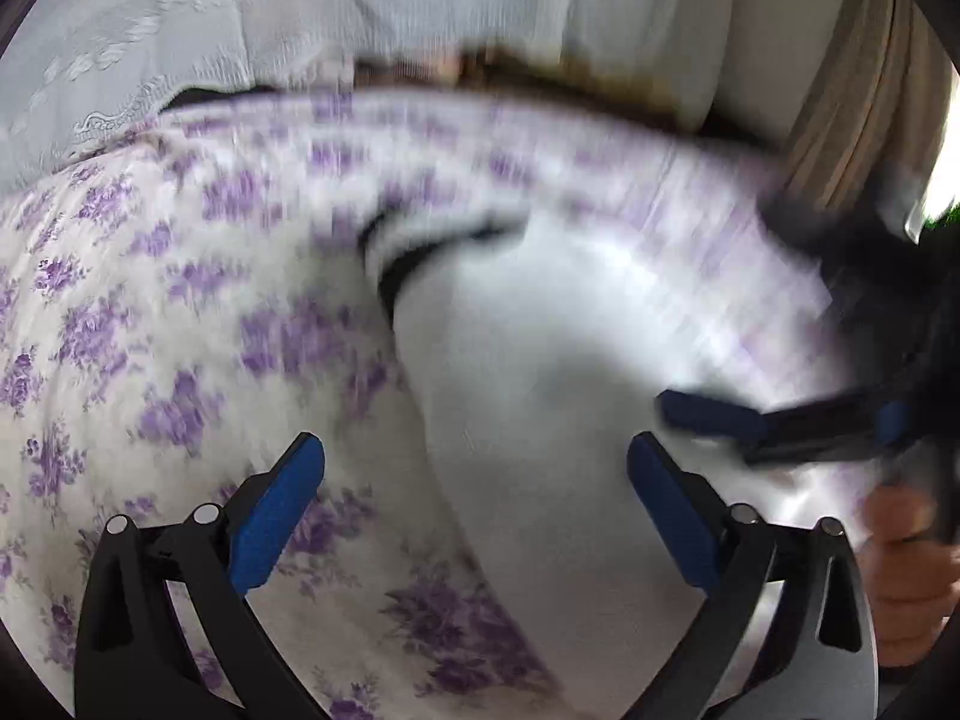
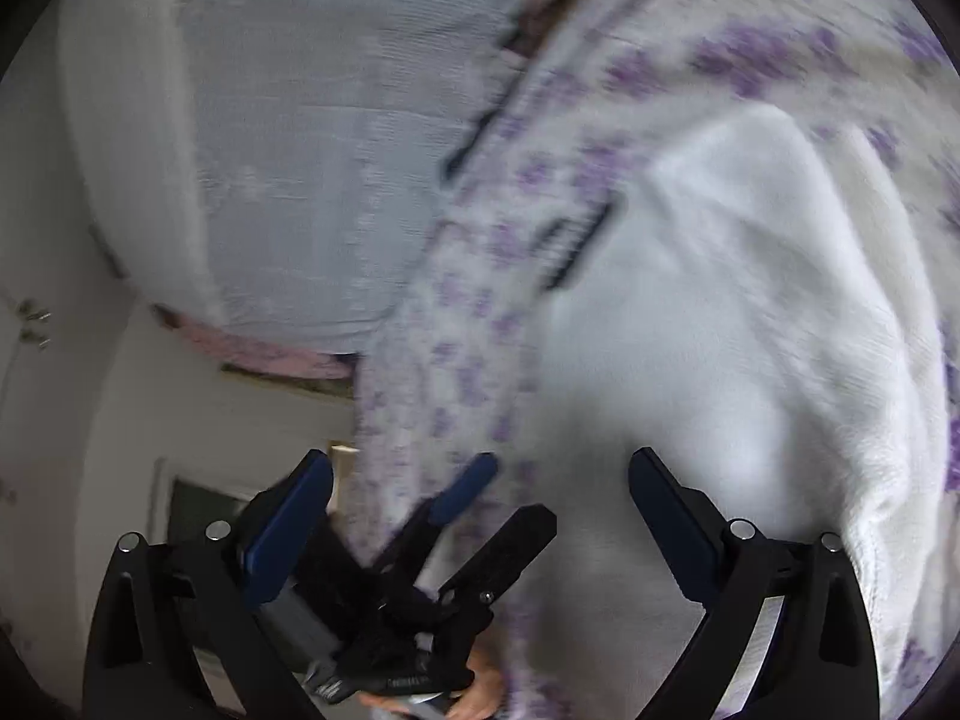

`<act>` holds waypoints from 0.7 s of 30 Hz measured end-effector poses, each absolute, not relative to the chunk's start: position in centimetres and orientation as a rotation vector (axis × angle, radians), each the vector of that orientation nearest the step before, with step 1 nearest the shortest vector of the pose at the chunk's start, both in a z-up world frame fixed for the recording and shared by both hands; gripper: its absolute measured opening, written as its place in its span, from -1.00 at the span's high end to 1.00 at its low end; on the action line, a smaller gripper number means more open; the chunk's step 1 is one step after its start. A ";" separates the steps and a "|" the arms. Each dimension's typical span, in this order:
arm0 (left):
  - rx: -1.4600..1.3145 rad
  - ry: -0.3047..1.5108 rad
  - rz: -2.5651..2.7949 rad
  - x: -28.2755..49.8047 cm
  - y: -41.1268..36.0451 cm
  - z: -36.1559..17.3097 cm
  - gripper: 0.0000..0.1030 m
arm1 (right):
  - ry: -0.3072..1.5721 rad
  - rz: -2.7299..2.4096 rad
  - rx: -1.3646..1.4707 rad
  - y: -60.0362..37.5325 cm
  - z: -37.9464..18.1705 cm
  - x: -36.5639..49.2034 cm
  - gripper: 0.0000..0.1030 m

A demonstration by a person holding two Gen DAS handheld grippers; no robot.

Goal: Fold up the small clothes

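A white garment with black stripes at one end (image 1: 540, 336) lies on a bed sheet printed with purple flowers (image 1: 120, 312). It also shows in the right wrist view (image 2: 720, 312). My left gripper (image 1: 474, 468) is open and empty, just above the garment's near part. My right gripper (image 2: 480, 474) is open and empty, over the garment's edge and the sheet. The right gripper also shows in the left wrist view (image 1: 708, 420) at the right, above the garment. The left gripper shows low in the right wrist view (image 2: 504, 498), open. Both views are blurred.
A pale blue-white pillow or bedding (image 1: 180, 18) lies behind the sheet. It shows in the right wrist view (image 2: 288, 150). A striped beige curtain (image 1: 852, 90) hangs at the far right. A white wall and a dark opening (image 2: 198, 510) lie beyond the bed's edge.
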State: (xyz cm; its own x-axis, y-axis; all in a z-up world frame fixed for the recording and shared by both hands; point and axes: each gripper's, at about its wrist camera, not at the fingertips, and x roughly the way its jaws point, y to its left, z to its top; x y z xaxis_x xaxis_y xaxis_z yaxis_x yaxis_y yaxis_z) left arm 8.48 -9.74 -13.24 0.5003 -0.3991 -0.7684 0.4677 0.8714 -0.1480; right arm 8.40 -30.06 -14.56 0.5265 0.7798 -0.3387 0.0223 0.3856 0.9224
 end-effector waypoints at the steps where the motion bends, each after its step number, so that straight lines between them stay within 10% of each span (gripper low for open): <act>1: 0.057 0.917 -0.545 8.6 -9.8 -13.8 -0.92 | 0.888 0.585 1.091 -30.4 -14.5 8.2 -0.92; 21: 0.189 0.827 -0.293 10.9 -10.8 -11.1 -0.92 | 0.845 0.373 0.973 -32.3 -13.1 10.0 -0.93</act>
State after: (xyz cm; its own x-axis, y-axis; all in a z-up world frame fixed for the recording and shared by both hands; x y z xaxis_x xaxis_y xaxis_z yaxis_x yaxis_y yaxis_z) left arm 10.93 -10.84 -11.06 0.6403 -0.1825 -0.7461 0.3287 0.9430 0.0514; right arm 9.95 -32.28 -13.08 0.6339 0.6237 -0.4574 0.0821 0.5338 0.8416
